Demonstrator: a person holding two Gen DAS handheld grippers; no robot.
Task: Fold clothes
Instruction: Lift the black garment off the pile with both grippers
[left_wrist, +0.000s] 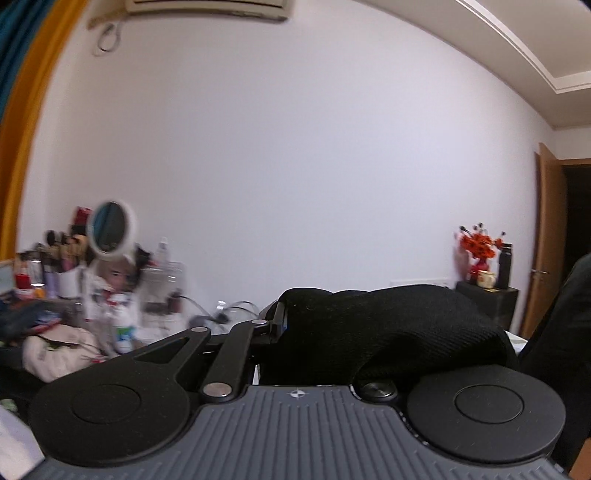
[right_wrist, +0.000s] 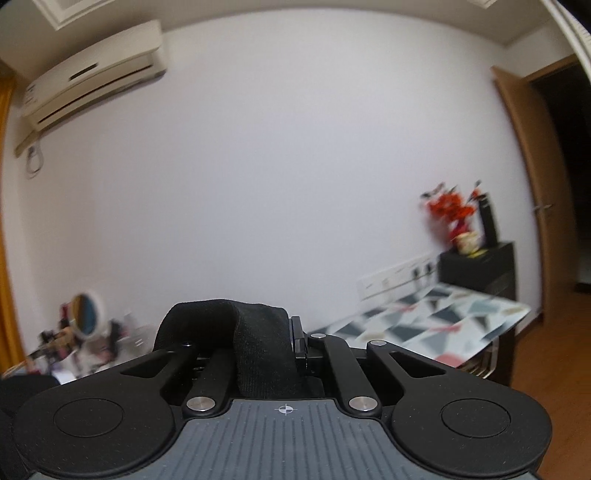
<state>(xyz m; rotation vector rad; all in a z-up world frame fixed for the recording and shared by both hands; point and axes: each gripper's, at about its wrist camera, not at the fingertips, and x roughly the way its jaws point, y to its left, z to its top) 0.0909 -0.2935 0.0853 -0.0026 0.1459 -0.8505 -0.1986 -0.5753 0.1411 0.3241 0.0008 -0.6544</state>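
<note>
In the left wrist view a black ribbed garment (left_wrist: 388, 325) drapes thickly over the fingers of my left gripper (left_wrist: 286, 321), which is shut on a fold of it; the cloth hides the right finger. The right wrist view shows a band of the same black garment (right_wrist: 258, 343) looped over my right gripper (right_wrist: 290, 343), which is also shut on it, with the left finger covered. Both grippers are held up and point roughly level at a white wall. The rest of the garment hangs out of sight below.
A cluttered dressing table with a round mirror (left_wrist: 110, 227) stands at the left. A bed or table with a patterned cover (right_wrist: 443, 321) lies at the right. Behind it is a black cabinet (right_wrist: 480, 269) with red flowers (right_wrist: 452, 206), then a wooden door (right_wrist: 532, 184).
</note>
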